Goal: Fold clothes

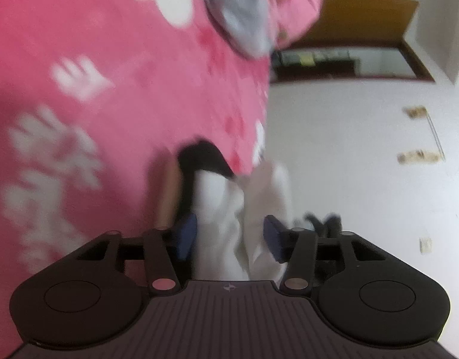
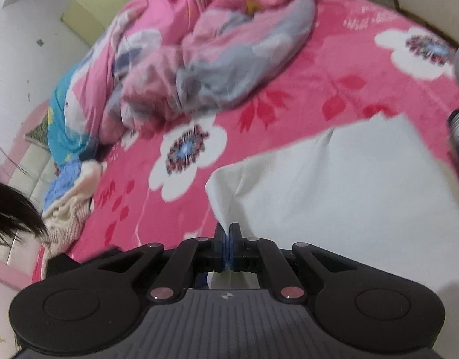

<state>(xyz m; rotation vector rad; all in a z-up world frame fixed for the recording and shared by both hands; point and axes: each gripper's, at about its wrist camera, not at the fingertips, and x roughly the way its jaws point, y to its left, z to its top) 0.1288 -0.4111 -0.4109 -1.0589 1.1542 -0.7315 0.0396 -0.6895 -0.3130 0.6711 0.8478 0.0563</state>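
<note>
Left gripper (image 1: 229,233): jaws spread apart, bunched white garment (image 1: 244,209) lying between the blue pads (image 1: 187,236) at the edge of the pink floral blanket (image 1: 94,89); contact unclear through blur. Right gripper (image 2: 228,245): jaws clenched on a corner of the white garment (image 2: 334,179), which spreads flat over the blanket (image 2: 289,113). Crumpled pink-and-grey quilt (image 2: 214,68) lies beyond.

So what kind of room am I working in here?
Most likely a bedroom: a pink floral blanket covers what looks like a bed, with a rumpled pink quilt heaped on it, and a doorway opens off the pale floor.
</note>
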